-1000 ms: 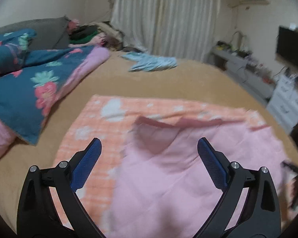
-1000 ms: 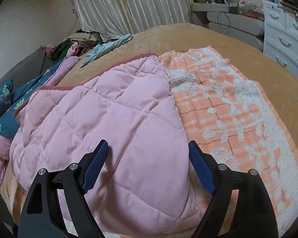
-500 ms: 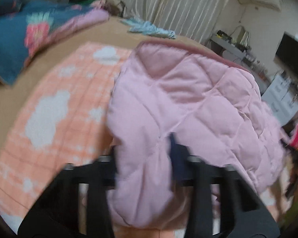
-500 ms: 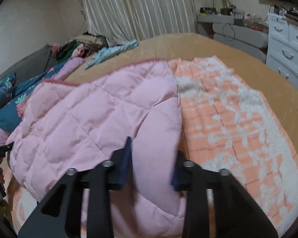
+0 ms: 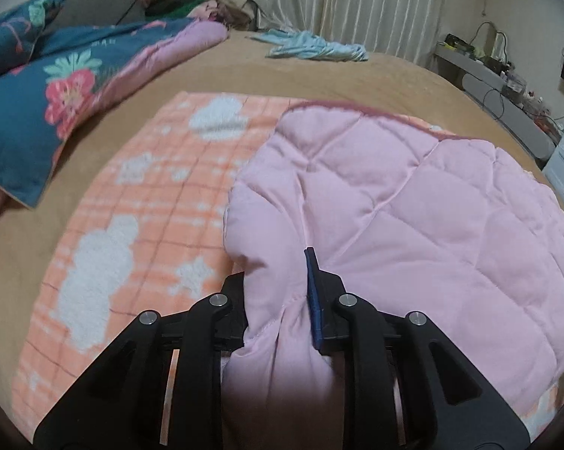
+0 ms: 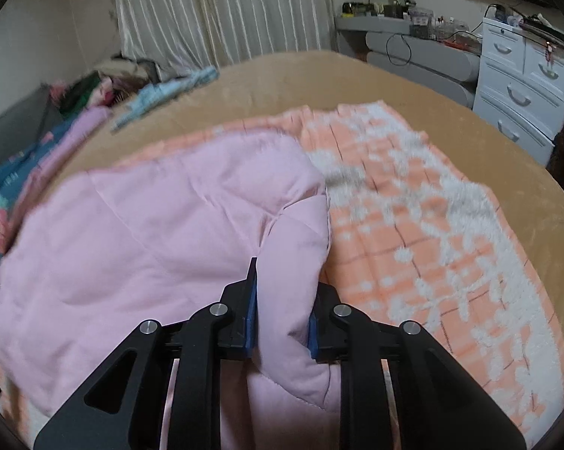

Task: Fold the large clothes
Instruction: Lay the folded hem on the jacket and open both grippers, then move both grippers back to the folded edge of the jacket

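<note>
Plainly the fold is under way but far from finished: the pink quilted blanket (image 5: pixel 394 195) lies in the centre and right of the left wrist view with its pink lining turned up over its own orange checked face (image 5: pixel 146 202), which shows at the centre left of that frame and, in the right wrist view, at the centre right (image 6: pixel 432 232). One layer seems to be doubled over already (whether this is the first fold I judge only from how much orange remains bare), and the edges look uneven, so I would say the carrying-over, the squaring and any further halving remain to be done. The whole thing rests on the tan bed (image 5: pixel 319 75), with a dark floral duvet (image 5: pixel 38 86) at the upper left and a light blue garment (image 5: pixel 315 47) at the upper centre, both well apart from the work. The left tongs (image 5: pixel 278 288) are drawn in narrow at the bottom centre, pinching a bunched ridge of the pink lining; only one blue pad (image 5: pixel 313 300) shows, the other being hidden by cloth. The right tongs (image 6: pixel 282 300), at the bottom centre of their own frame, are likewise closed down on a thick roll of the same pink fabric, with blue pads (image 6: pixel 250 311) pressing it from either side.
</note>
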### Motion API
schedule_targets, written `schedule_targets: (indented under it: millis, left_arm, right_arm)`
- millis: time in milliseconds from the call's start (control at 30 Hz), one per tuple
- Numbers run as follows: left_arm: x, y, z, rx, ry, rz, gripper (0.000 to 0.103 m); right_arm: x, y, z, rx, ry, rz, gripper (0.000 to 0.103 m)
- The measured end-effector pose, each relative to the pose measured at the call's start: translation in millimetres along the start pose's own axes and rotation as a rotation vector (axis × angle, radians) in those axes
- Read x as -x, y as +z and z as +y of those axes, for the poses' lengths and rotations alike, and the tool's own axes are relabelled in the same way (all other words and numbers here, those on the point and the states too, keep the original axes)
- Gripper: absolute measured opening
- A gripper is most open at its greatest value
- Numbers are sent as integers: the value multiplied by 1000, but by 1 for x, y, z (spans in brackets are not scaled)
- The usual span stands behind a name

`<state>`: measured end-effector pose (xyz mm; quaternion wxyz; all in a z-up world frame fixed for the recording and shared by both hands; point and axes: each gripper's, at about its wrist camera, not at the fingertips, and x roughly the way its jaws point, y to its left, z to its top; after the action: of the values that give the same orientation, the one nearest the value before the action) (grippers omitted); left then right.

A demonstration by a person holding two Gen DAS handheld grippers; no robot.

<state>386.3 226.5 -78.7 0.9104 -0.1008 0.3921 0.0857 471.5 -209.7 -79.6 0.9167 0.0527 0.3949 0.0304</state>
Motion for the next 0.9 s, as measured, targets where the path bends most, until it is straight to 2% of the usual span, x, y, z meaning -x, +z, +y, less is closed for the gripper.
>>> schedule_targets:
  millis: [167,267,333,367,400,433,500,567,600,700,767,900]
  left_arm:
    - [2,-3,-1,9,-2,4,17]
    - [8,-3,-1,17,7,5,21]
    - [14,-4,0,21,14,21,25]
    - [16,-3,1,25,14,28,28]
    - [19,-3,2,28,13,31,29]
    - [26,-4,2,26,21,28,37]
    - [37,-4,2,21,27,16,47]
    - [49,-5,0,16,29,7,62]
    - [54,-6,0,14,29,1,64]
    - [72,-9,-4,4,24,-15,74]
    - [84,-14,-8,-1,16,-22,84]
    - [103,-24,-16,-1,-9,-30,91]
  right_arm:
    - [-11,-5,-6,-33,8,30,21]
    - [-5,-7,-11,-65,18,48,28]
    - [5,-11,-14,-92,21,58,42]
    - [10,-12,-16,-104,26,63,56]
    - [16,-14,-17,-113,35,59,65]
    - [25,-16,-18,-122,51,50,68]
    - [40,-19,-19,-125,69,32,82]
    - [60,-22,-20,-138,88,-1,91]
    - [68,-23,-21,-147,97,-14,95]
    - [92,-28,-21,-169,125,-42,98]
    - [109,-33,-19,-158,138,-62,98]
    - [136,-42,-11,-119,126,-102,99]
